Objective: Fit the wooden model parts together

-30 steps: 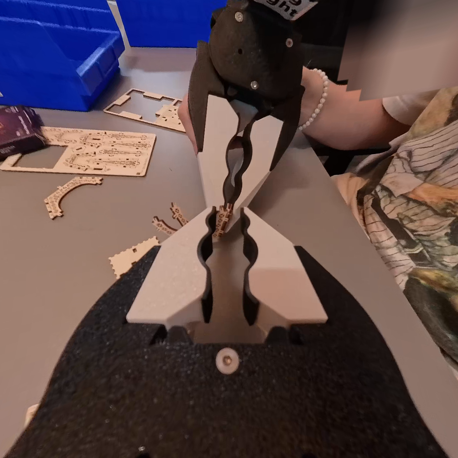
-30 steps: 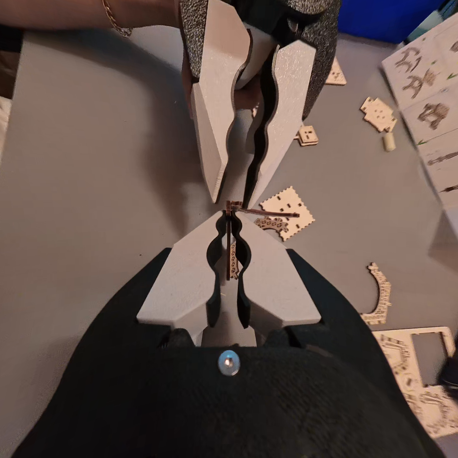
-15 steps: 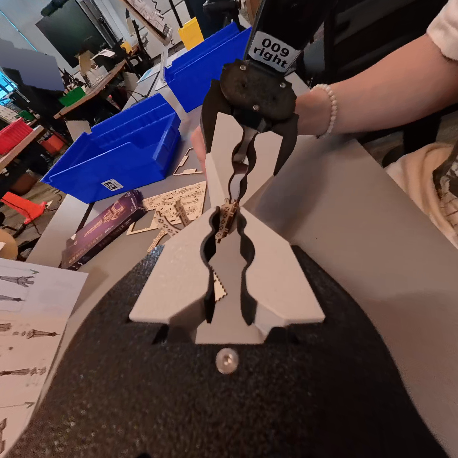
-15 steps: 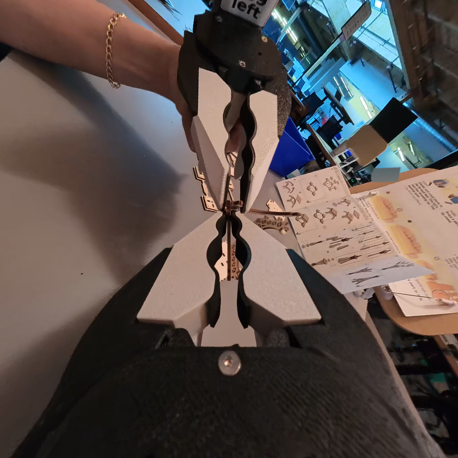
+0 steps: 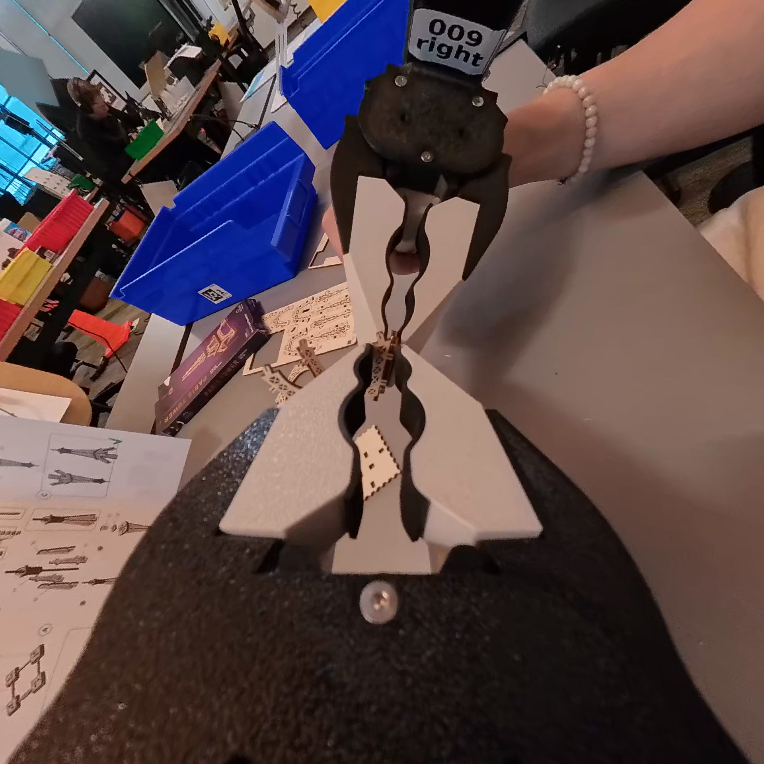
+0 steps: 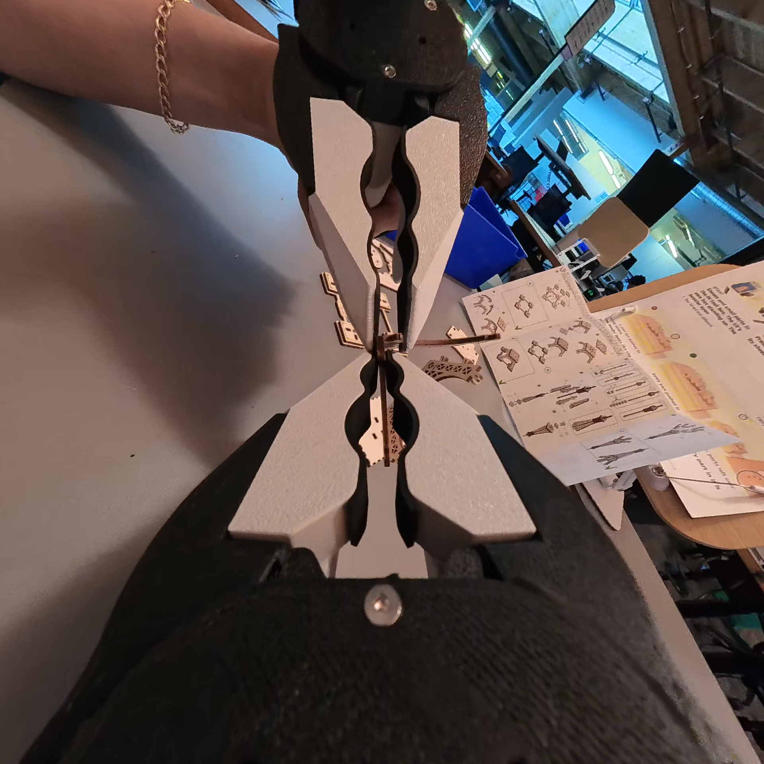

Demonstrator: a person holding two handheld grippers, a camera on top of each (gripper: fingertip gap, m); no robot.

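Here, two claws, two blue bins

White label on right gripper; print on purple box; instruction sheets printed.

A grey table carries the clutter. Two blue bins sit at its far left, one behind the other, and a dark purple box lies near the front bin. A printed instruction sheet covers the near-left corner — in the right wrist view a second, coloured sheet lies on a round wooden table beside it. Far off stand red and yellow bins on shelving.
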